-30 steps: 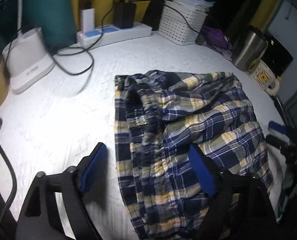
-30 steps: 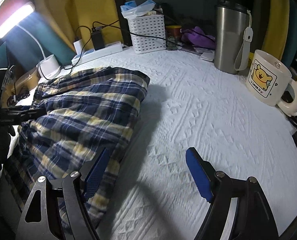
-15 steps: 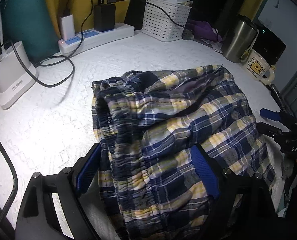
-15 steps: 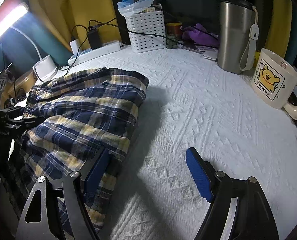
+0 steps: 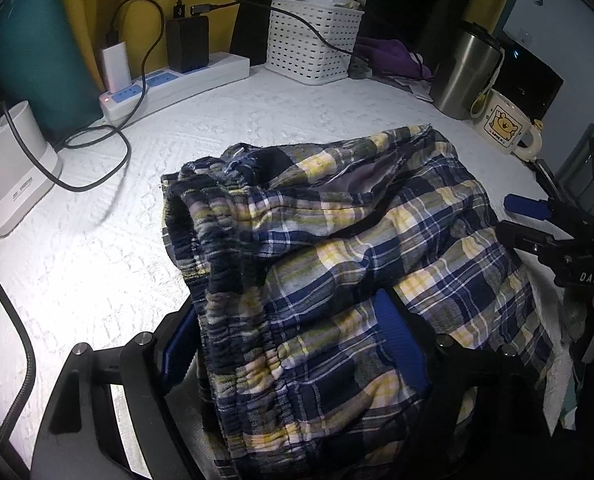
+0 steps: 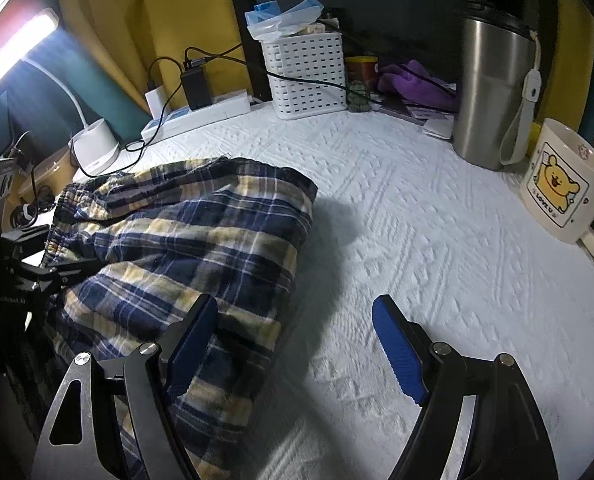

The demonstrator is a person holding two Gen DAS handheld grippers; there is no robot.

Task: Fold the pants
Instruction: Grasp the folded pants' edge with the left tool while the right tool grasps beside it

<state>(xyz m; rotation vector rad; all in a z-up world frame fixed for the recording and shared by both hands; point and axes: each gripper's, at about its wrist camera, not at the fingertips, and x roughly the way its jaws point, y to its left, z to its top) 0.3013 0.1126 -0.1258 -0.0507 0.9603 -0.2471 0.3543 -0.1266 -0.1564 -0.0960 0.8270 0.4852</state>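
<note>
left hand-held gripper (image 5: 293,344): its jaws are closing around the gathered waistband of the pants (image 5: 337,248); the blue pads flank the bunched cloth, one at the waistband's outer side and one resting over the plaid, though whether they already press the fabric cannot be told in this dim view. right hand-held gripper (image 6: 297,344): jaws spread wide; its left pad lies over the near edge of the pants (image 6: 185,240), its right pad hangs above the bare white cover, and nothing is pinched between them. the pants, a navy, yellow and white plaid, lie in a loosely folded heap on the tabletop (image 6: 437,240), which is spread with a white textured cloth; the elastic waistband faces the left hand-held gripper and the folded edge faces the right one. beyond the pants, along the back edge: a white power strip (image 5: 177,84) with a black adapter and a white charger plugged in, a black cable looping over the cloth, a white perforated basket (image 6: 305,76), a purple cloth (image 6: 413,80), a steel tumbler (image 6: 493,92) with a strap, and a cream mug (image 6: 565,188) printed with a yellow bear. at the far left stands a white lamp base (image 5: 17,164); its lit lamp head (image 6: 17,52) shows in the right wrist view.
</note>
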